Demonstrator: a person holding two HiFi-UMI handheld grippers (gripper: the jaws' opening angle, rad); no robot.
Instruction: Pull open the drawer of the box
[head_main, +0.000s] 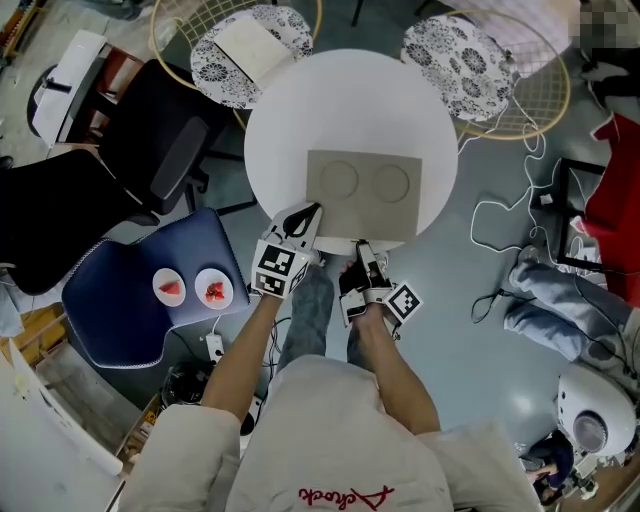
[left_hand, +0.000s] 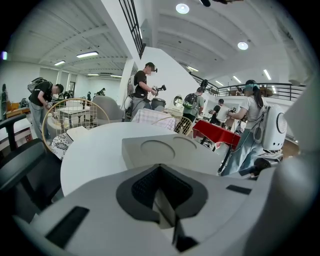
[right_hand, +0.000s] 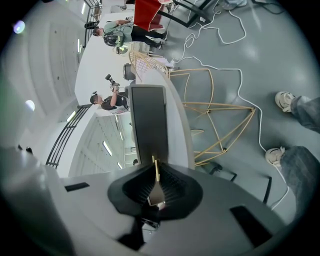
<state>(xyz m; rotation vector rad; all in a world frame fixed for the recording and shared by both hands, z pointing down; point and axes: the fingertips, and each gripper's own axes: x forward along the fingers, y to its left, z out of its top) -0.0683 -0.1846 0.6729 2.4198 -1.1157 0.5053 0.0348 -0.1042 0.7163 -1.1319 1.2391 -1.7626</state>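
The box's (head_main: 363, 190) front face is hidden from the head view; only its top, with two round recesses, shows. Whether the drawer is out at all cannot be told. In the right gripper view the right gripper (right_hand: 156, 167) is rolled sideways, its jaws pinched on a thin tan tab (right_hand: 156, 172) at the dark front. The left gripper's (left_hand: 160, 167) jaws are closed with nothing between them, just beside the box's near left corner; contact is unclear.

The box lies flat on a round white bench (head_main: 300, 100), at its near rim. Wire chairs (head_main: 250, 45) stand beyond it, a black chair (head_main: 150, 160) to the left and a cable (head_main: 500, 220) on the grey floor to the right.

Bare bench rings the box's other three sides.
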